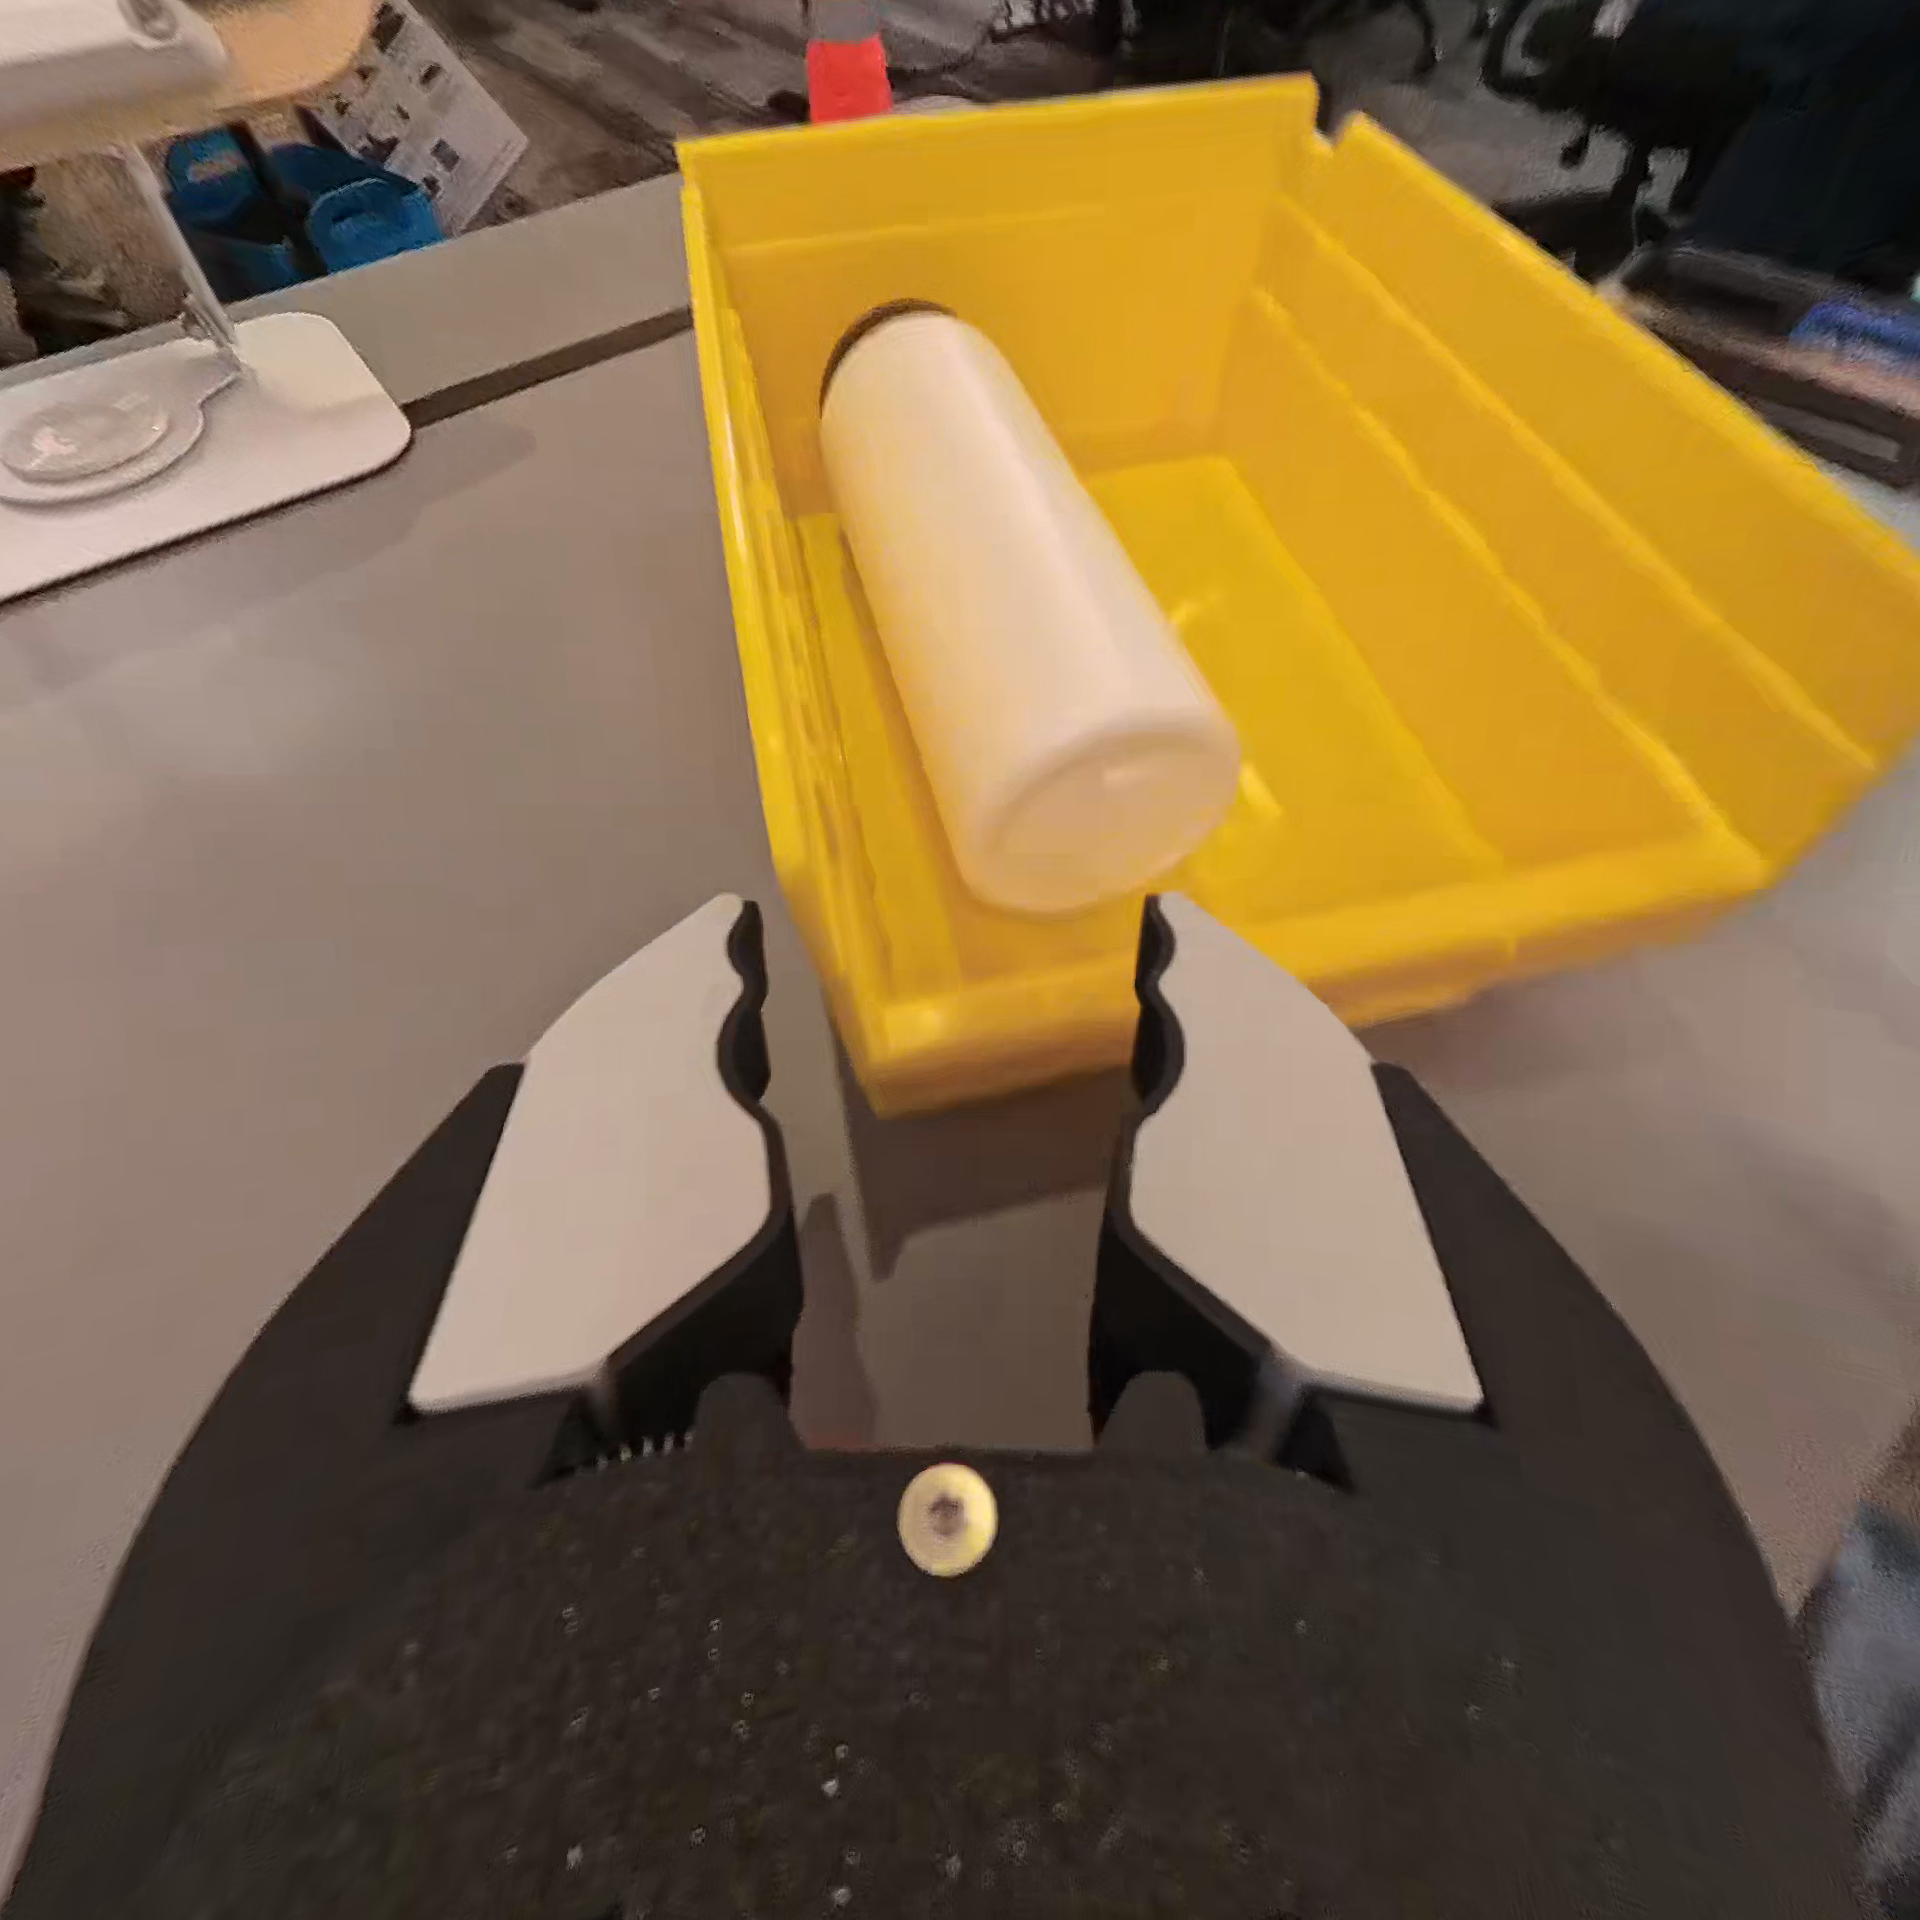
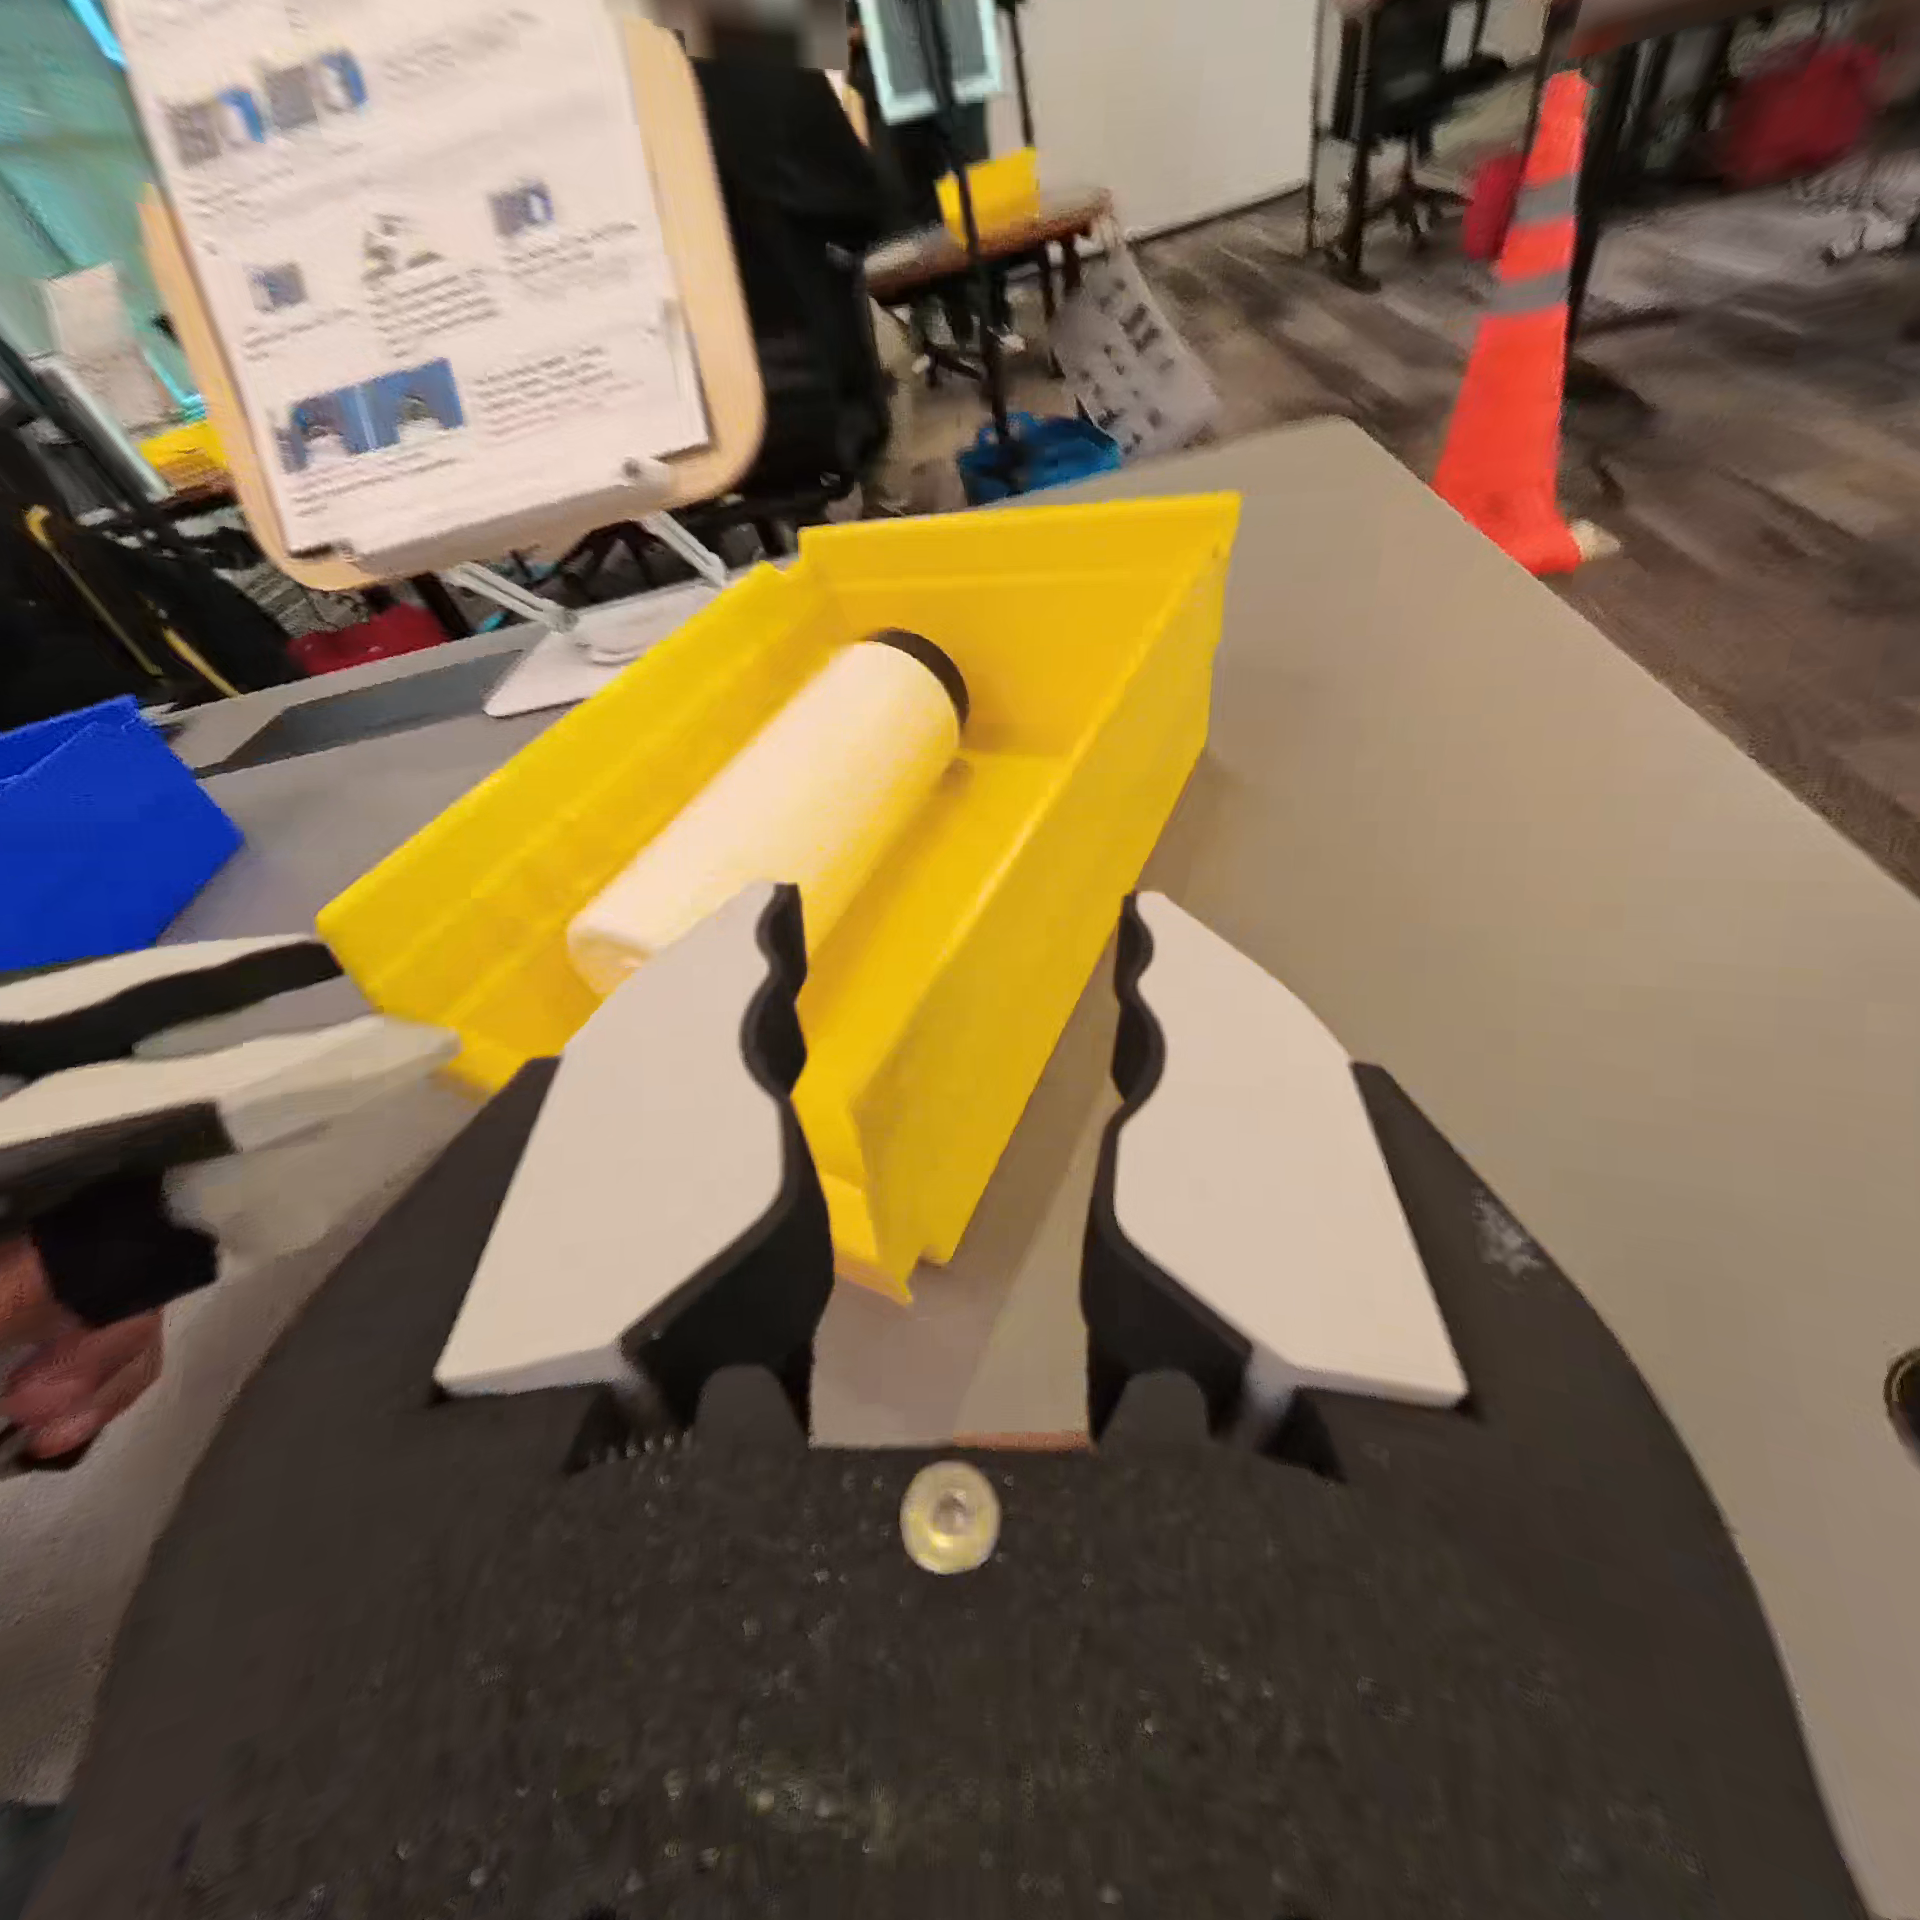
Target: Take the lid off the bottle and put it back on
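A cream white bottle [image 1: 997,623] lies on its side in a yellow bin [image 1: 1507,644], its black lid [image 1: 854,338] at the far end. My left gripper [image 1: 948,920] is open and empty, just in front of the bin's near wall, in line with the bottle's base. In the right wrist view the bottle [image 2: 790,810] lies in the bin [image 2: 997,997] with its black lid [image 2: 930,665] pointing away. My right gripper [image 2: 961,904] is open and empty above the bin's near corner. The left gripper [image 2: 208,1029] shows at the left edge.
The bin sits on a grey table [image 1: 364,779]. A white stand base [image 1: 197,436] is at the far left of the table. A blue bin [image 2: 94,831] stands to the left. A paper sheet on a board [image 2: 436,270] stands behind. An orange cone [image 2: 1517,343] is on the floor.
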{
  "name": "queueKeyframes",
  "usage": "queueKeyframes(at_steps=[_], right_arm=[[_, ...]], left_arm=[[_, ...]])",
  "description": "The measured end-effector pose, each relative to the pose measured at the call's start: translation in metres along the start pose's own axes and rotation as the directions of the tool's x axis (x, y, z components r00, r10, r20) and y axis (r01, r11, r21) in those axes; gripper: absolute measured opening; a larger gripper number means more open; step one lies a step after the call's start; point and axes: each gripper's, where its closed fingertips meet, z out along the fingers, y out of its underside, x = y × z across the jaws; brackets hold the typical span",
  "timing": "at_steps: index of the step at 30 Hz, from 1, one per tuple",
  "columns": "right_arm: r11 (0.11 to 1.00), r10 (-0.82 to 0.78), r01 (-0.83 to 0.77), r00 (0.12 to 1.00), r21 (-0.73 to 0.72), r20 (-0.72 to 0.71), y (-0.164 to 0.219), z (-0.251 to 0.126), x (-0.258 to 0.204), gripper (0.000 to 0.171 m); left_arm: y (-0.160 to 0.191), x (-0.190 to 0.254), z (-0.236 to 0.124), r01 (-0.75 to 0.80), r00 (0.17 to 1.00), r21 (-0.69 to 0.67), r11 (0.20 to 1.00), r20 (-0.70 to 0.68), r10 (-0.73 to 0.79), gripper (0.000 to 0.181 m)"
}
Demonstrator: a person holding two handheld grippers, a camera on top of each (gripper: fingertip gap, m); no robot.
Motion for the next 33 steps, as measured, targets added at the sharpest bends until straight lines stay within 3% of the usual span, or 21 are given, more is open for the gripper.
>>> queueKeyframes(at_steps=[3, 6, 10, 13, 19, 23, 28, 33], right_arm=[[0.996, 0.035, -0.032, 0.999, -0.080, 0.036, 0.021, 0.014, -0.015, 0.057], [0.982, 0.003, -0.005, 1.000, -0.190, -0.013, 0.055, 0.032, -0.023, 0.058], [0.953, -0.128, 0.070, 0.975, -0.295, -0.184, 0.065, 0.039, -0.008, 0.014], [0.953, -0.135, 0.064, 0.965, -0.298, -0.225, 0.059, 0.043, -0.014, 0.005], [0.978, -0.172, 0.156, 0.978, -0.136, -0.120, 0.029, 0.070, -0.092, 0.004], [0.970, -0.164, 0.167, 0.986, -0.175, 0.027, 0.046, 0.101, -0.166, 0.004], [0.948, -0.187, 0.208, 0.976, -0.241, 0.108, 0.079, 0.130, -0.218, 0.004], [0.937, -0.209, 0.252, 0.960, -0.243, 0.187, 0.093, 0.149, -0.234, 0.008]], left_arm=[[-0.014, -0.010, 0.014, 0.121, 0.992, 0.024, 0.992, 0.017, -0.122, 0.040], [-0.011, -0.026, 0.021, 0.123, 0.990, -0.035, 0.992, 0.067, -0.121, 0.003], [-0.013, -0.036, 0.015, 0.105, 0.988, -0.042, 0.994, 0.122, -0.099, 0.002], [-0.017, -0.044, -0.004, 0.051, 0.985, 0.008, 0.999, 0.163, -0.052, 0.002], [-0.022, -0.107, -0.078, 0.014, 0.946, 0.101, 0.995, 0.320, -0.046, 0.003], [-0.001, -0.165, -0.121, 0.035, 0.901, 0.068, 0.997, 0.430, -0.061, 0.004], [0.040, -0.213, -0.131, 0.117, 0.874, 0.040, 0.992, 0.470, -0.122, 0.004], [0.063, -0.223, -0.125, 0.146, 0.900, 0.013, 0.989, 0.414, -0.138, 0.013]])
